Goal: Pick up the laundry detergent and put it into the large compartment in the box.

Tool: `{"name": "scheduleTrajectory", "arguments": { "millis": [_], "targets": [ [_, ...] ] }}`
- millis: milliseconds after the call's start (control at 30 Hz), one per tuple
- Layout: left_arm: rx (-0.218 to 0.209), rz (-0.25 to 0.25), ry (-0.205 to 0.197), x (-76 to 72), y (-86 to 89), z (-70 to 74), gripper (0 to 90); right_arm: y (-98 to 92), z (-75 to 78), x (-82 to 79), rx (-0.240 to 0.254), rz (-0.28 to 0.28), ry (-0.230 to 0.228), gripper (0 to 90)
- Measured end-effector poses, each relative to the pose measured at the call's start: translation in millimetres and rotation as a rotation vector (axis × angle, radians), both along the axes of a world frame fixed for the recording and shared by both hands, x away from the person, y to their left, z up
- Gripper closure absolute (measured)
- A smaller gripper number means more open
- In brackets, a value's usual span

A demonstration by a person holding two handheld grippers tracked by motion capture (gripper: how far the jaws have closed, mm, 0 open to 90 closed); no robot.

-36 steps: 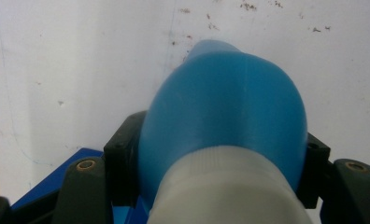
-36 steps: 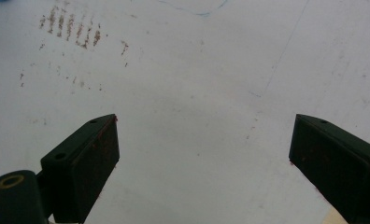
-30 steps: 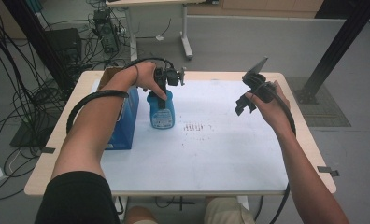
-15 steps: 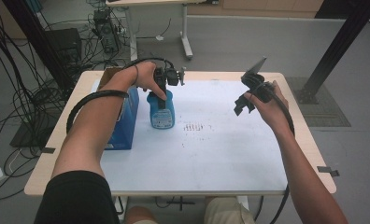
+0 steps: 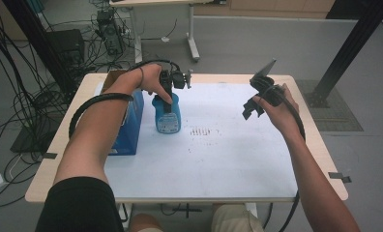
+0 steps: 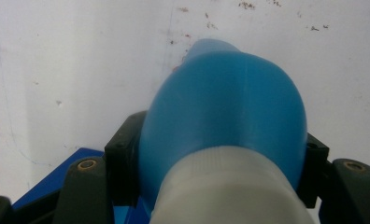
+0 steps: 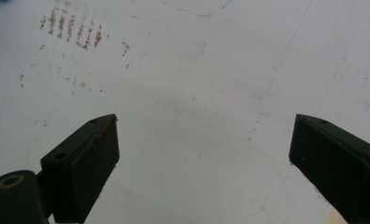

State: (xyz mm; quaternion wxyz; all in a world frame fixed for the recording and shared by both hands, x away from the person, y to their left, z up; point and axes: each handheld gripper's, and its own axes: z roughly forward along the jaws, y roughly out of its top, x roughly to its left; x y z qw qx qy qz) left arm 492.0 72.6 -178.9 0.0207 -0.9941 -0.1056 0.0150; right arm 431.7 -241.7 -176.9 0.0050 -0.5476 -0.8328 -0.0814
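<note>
A blue bottle [image 5: 168, 118] with a label on its front stands upright on the white table [image 5: 228, 159], left of the middle. My left gripper [image 5: 166, 99] comes down on it from above and is shut on its upper part. In the left gripper view the blue bottle [image 6: 225, 107] and its white cap [image 6: 230, 186] sit between the black pads [image 6: 122, 163], which press on both of its sides. My right gripper [image 5: 250, 108] hangs above the right side of the table. It is open, and the right gripper [image 7: 202, 158] has only bare table between its fingers.
A blue box [image 5: 129, 125] stands just left of the bottle, near the table's left edge. A patch of brown marks [image 5: 201, 131] lies on the surface right of the bottle. Cables and table legs crowd the floor behind and to the left.
</note>
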Motion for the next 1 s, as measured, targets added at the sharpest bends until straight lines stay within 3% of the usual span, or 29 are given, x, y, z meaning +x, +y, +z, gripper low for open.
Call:
{"name": "scheduleTrajectory", "arguments": {
  "millis": [1000],
  "targets": [
    [0.013,0.005,0.009,2.2,-2.5,0.2,36.5,-0.3,-0.3,0.8,-0.001,0.002,0.003,8.6]
  ]
}}
